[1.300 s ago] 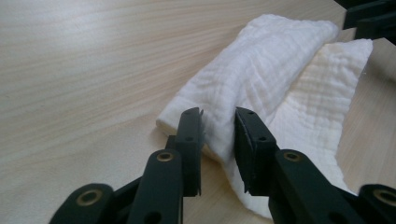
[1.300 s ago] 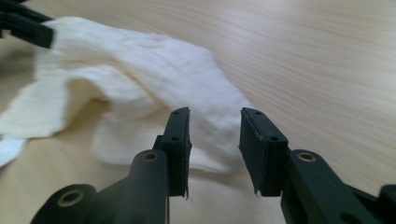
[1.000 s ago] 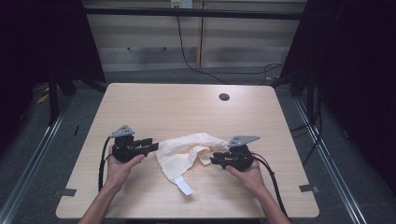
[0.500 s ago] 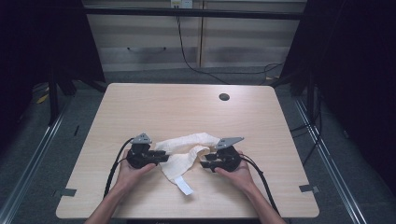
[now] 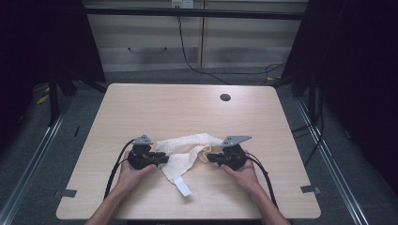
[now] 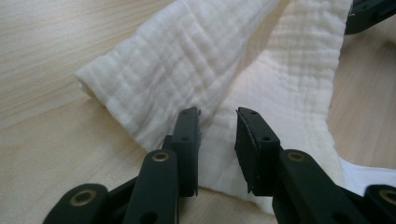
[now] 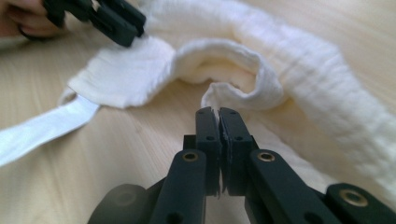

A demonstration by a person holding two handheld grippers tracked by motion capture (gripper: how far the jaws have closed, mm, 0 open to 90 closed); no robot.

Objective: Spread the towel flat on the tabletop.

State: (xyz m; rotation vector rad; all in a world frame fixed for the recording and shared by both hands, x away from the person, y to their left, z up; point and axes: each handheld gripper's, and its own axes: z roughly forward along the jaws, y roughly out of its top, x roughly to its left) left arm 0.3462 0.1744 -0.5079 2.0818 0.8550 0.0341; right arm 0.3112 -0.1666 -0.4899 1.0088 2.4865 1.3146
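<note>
Just ahead of the pressed-together right gripper (image 7: 218, 112) and between the spread left gripper's (image 6: 218, 116) jaws lies the cloth (image 5: 187, 149).

A light wood-grain table with rounded corners (image 5: 187, 112) stands on a grey carpeted floor (image 5: 347, 164), a round dark cable hole (image 5: 225, 97) near its far edge. Behind it runs a pale panelled wall unit (image 5: 155, 47), with a black cable (image 5: 187, 56) hanging down. Dark curtains (image 5: 356, 61) flank both sides.
</note>
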